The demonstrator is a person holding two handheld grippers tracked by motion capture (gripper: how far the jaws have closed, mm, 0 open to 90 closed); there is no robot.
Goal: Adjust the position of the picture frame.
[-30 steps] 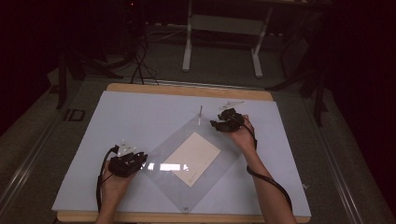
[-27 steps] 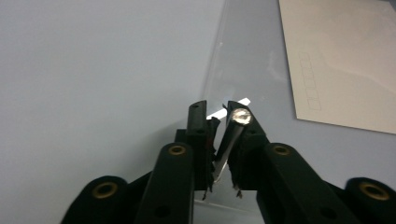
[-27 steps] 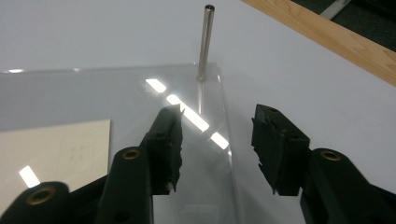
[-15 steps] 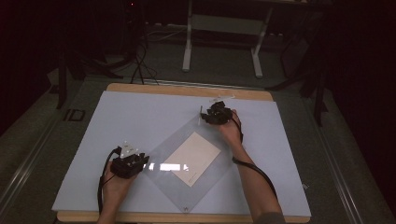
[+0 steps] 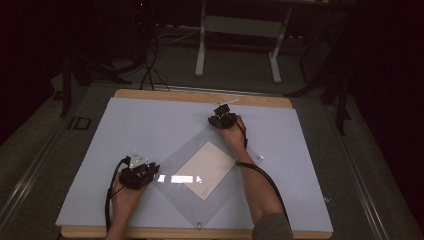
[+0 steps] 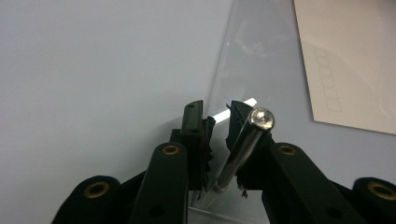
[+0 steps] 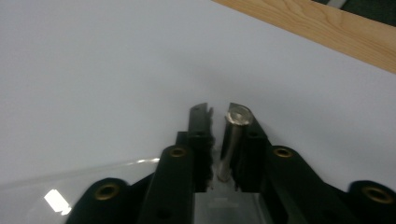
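A clear square sheet (image 5: 175, 165) lies cornerwise on the pale mat (image 5: 150, 125) with a cream paper (image 5: 206, 167) at its middle. My left gripper (image 5: 152, 171) sits at the sheet's left corner. In the left gripper view the jaws (image 6: 217, 112) have just been closing and are shut on an upright metal post (image 6: 243, 144) at the edge of the sheet (image 6: 252, 56); the paper (image 6: 350, 60) lies beyond. My right gripper (image 5: 220, 122) is at the sheet's far corner. Its jaws (image 7: 219, 112) have just been closing and hold a second metal post (image 7: 233, 140) above the sheet (image 7: 70, 186).
The mat covers a wooden table whose bare edge (image 5: 200, 96) runs along the far side, close behind my right gripper (image 7: 327, 23). Small fasteners mark the sheet's right corner (image 5: 258, 157) and near corner (image 5: 199, 223). Stand legs (image 5: 202, 45) and cables lie on the dark floor beyond.
My right gripper has moved left from the mat's far right area to the sheet's far corner. My left gripper has stayed at the left corner.
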